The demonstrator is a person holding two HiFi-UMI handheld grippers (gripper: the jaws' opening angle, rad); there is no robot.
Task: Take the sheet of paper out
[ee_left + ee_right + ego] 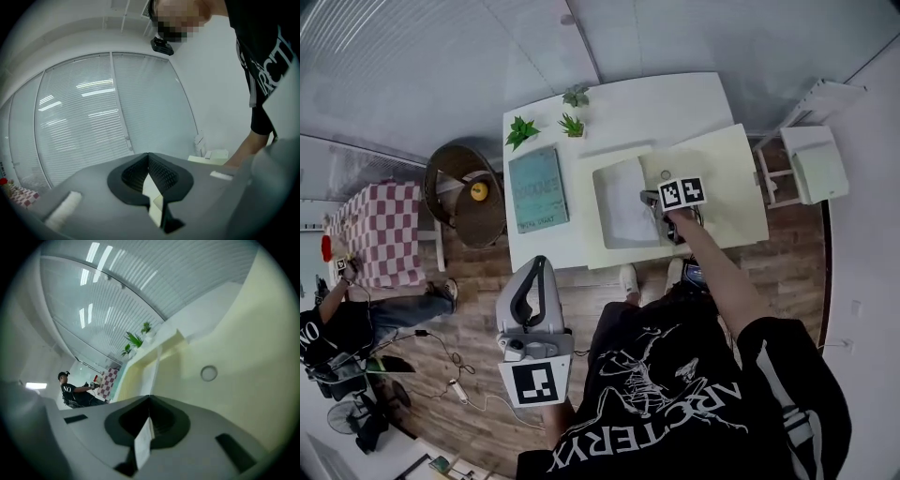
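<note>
A white sheet of paper point(623, 206) lies in an open cream folder point(722, 178) on the white table point(675, 103). My right gripper point(654, 204) rests over the folder with its shut tips at the sheet's right edge; no paper shows between the jaws. In the right gripper view the gripper point(150, 399) has its jaws together, with the cream folder point(243, 348), its round snap point(209, 373) and the pale sheet point(140, 376) ahead. My left gripper point(539, 264) hangs below the table's front edge, shut and empty. In its own view the left gripper point(148, 155) points at window blinds.
A teal book point(537, 189) and small potted plants point(522, 129) stand on the table's left part. A wicker chair point(464, 187) and a checked table point(380, 230) are to the left, beside a seated person point(337, 323). A white stand point(811, 164) is at right.
</note>
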